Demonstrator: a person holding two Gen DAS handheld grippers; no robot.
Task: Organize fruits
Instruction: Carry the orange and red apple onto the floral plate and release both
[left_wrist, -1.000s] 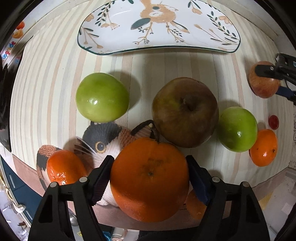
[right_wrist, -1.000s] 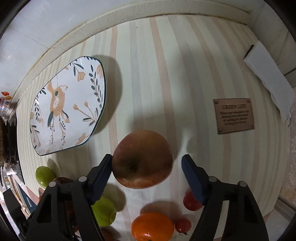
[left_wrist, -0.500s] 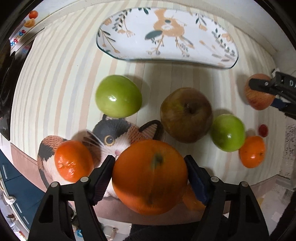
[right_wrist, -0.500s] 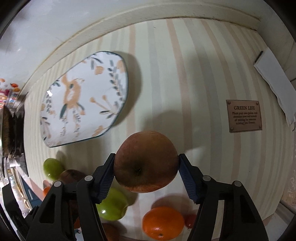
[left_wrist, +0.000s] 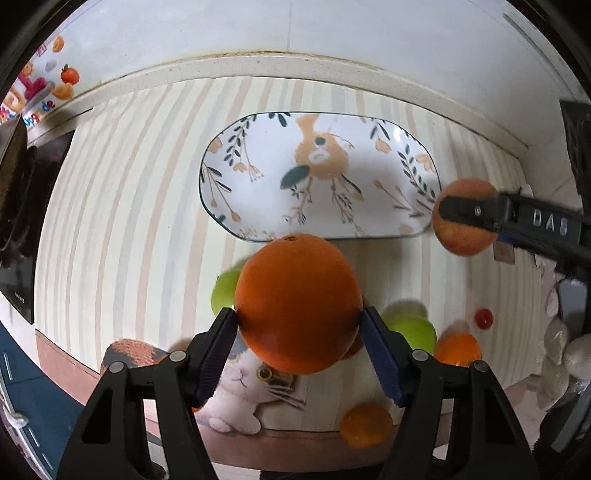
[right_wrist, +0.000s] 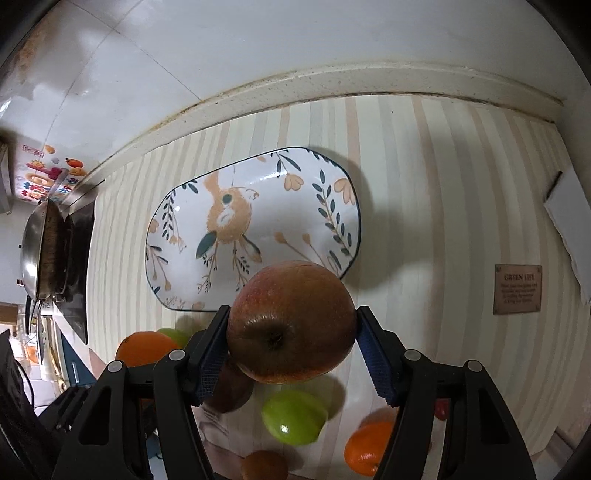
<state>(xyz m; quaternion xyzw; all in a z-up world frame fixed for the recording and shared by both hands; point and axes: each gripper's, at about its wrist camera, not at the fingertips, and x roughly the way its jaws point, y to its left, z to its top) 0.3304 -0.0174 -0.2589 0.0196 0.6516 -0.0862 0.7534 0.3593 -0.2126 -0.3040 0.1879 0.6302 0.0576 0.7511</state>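
Left gripper clamped on orange, right gripper on red apple — both aloft near plate. Risk: round skins slipping, or fruits colliding over the plate.

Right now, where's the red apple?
Clamped in the right claw, the apple sits above the counter at the plate's near right corner; the left view shows it by the plate's right end.

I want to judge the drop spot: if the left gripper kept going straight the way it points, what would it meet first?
Probably the bird-patterned plate. The left gripper, shut on the large orange, points at the plate's near rim, with only striped counter showing between them. Depth is unclear through the fisheye, so the counter just short of the rim is possible.
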